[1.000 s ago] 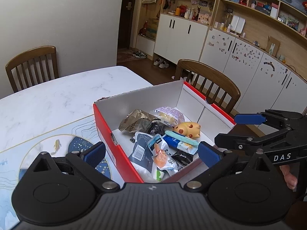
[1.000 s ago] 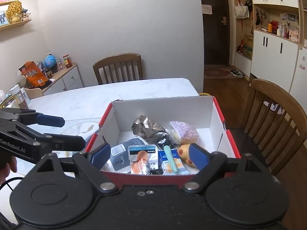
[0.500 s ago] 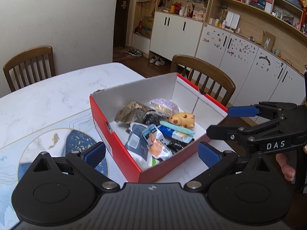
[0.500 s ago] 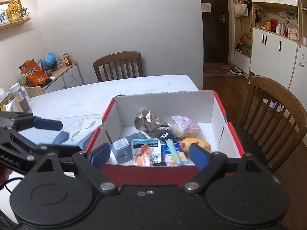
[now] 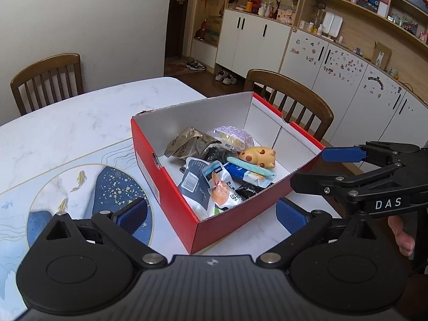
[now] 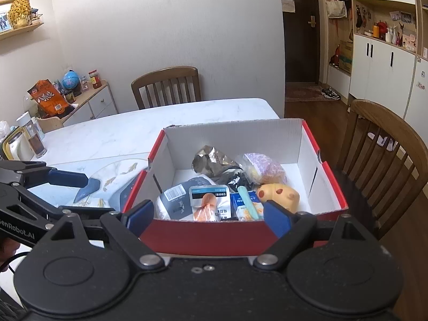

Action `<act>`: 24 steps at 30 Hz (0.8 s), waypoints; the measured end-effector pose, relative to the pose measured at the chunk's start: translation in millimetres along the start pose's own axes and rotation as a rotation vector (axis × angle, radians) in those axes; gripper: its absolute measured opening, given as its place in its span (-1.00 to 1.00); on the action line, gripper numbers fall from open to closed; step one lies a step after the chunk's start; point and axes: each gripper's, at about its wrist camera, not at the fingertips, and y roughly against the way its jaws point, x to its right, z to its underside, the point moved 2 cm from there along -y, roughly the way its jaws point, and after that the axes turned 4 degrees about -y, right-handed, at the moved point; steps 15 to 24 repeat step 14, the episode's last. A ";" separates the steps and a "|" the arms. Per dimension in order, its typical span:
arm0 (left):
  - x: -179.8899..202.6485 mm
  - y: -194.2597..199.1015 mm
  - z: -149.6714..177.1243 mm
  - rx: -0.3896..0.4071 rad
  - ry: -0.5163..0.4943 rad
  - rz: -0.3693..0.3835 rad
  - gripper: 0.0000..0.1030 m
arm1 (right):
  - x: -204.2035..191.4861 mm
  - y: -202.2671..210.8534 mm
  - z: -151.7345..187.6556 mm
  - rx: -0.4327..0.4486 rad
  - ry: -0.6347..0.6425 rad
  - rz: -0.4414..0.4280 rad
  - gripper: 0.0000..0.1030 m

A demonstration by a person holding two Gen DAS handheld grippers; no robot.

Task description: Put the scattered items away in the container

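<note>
Cardboard walls of the red box (image 5: pixel 171 187) fill the middle of the left wrist view, its near corner pointing at the camera and its white inside open to above. The box sits on the marble counter (image 5: pixel 80 123) with its left long wall just beside a round blue-and-gold mat (image 5: pixel 112 187). Inside lie a brown foil packet (image 5: pixel 187 144), a purple-wrapped bun (image 5: pixel 232 136), a spotted yellow toy (image 5: pixel 258 156), a mint stick (image 5: pixel 250 165) and several flat sachets (image 5: pixel 222 187), all below the rim. The left gripper (image 5: pixel 211 214) has its jaws wide apart and holds nothing; they straddle the box's near corner without touching it. The right gripper (image 5: pixel 315 168) hangs off the box's right corner, beyond the counter's edge, jaws parted and bare. A wooden chair (image 5: pixel 294 101) stands close behind the far wall. From the right wrist view the box (image 6: pixel 214 235) presents its near red wall square-on, and the right gripper (image 6: pixel 208 216) spreads its blue pads on either side of that wall's upper edge, jaws apart, gripping nothing. The left gripper (image 6: pixel 69 187) reaches in from the left over the mat, well clear of the box's side. Bare counter runs beyond the far wall to a second chair (image 6: pixel 165 85).
</note>
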 end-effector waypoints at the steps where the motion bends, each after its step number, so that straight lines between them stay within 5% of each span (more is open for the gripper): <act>1: -0.1 0.5 0.0 0.001 0.000 0.001 1.00 | -0.4 0.2 0.7 0.000 0.000 0.000 0.73; 24: -5.5 9.3 4.6 0.013 -0.018 0.008 1.00 | -8.0 1.9 5.3 -0.006 -0.009 0.020 0.73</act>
